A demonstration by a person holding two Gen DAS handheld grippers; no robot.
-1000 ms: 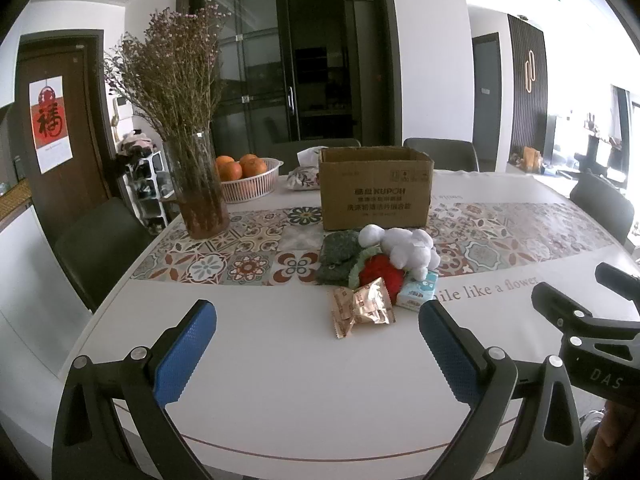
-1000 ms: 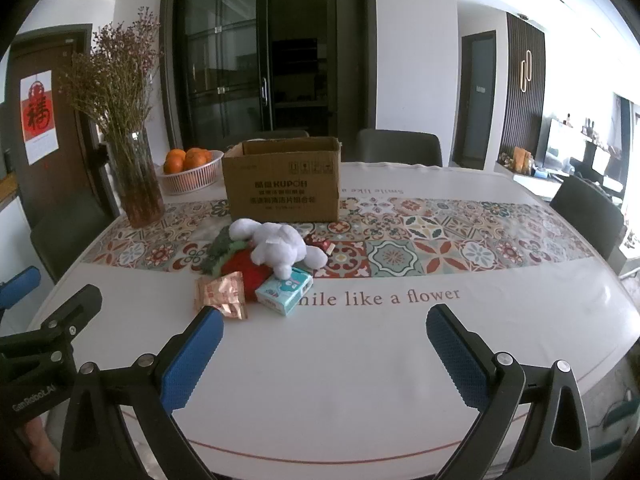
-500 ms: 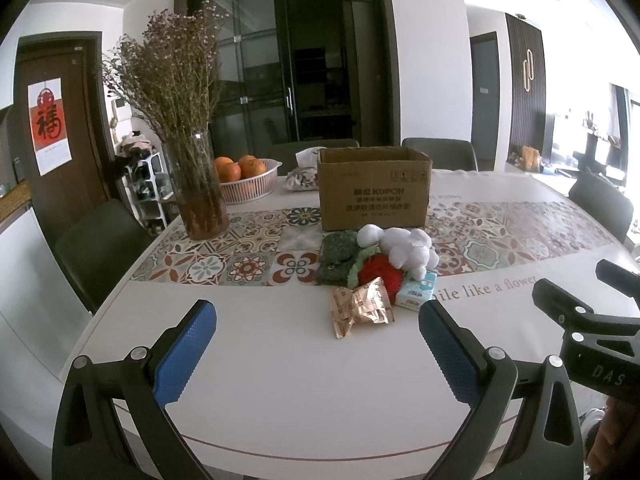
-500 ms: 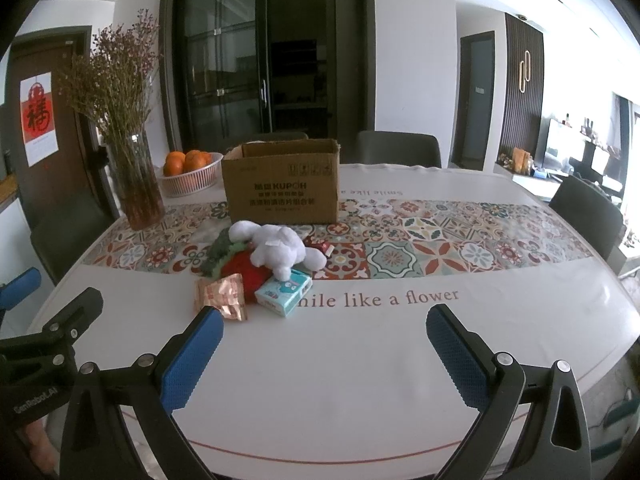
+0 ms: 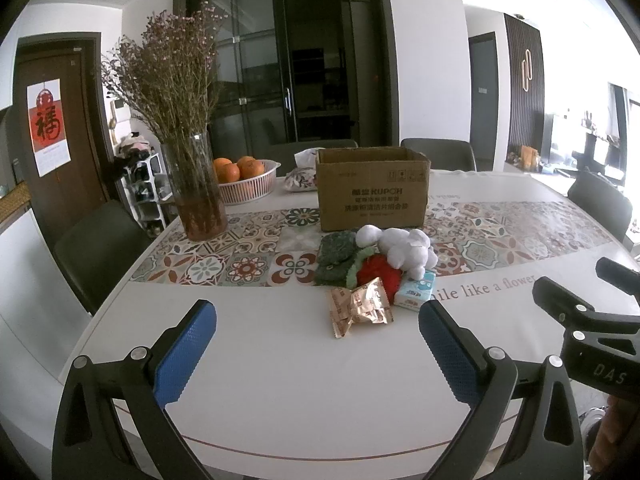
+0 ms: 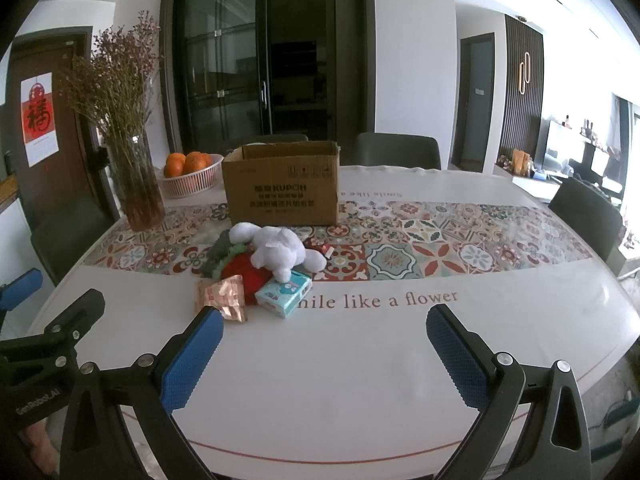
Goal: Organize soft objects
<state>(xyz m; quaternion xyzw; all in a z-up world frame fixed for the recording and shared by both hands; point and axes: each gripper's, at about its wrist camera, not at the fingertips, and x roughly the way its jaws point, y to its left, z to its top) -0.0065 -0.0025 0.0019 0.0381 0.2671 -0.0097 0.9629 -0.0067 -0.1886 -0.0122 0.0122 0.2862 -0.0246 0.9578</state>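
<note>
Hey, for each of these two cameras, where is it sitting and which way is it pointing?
Left wrist: on the open left gripper, low at the table's near edge, facing the cardboard box; the right gripper's side shows at right.
Right wrist: on the open right gripper, facing the same way; the left gripper shows at left.
Shared: box, white plush toy, tissue pack, flower vase.

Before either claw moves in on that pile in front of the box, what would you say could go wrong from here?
1. The white plush toy lies on top of the red plush and the tissue pack; pulling a lower item first may tumble the pile.
2. The foil snack packet could get pinched along with a soft item.
3. A wide swing toward the cardboard box could clip the glass vase.
</note>
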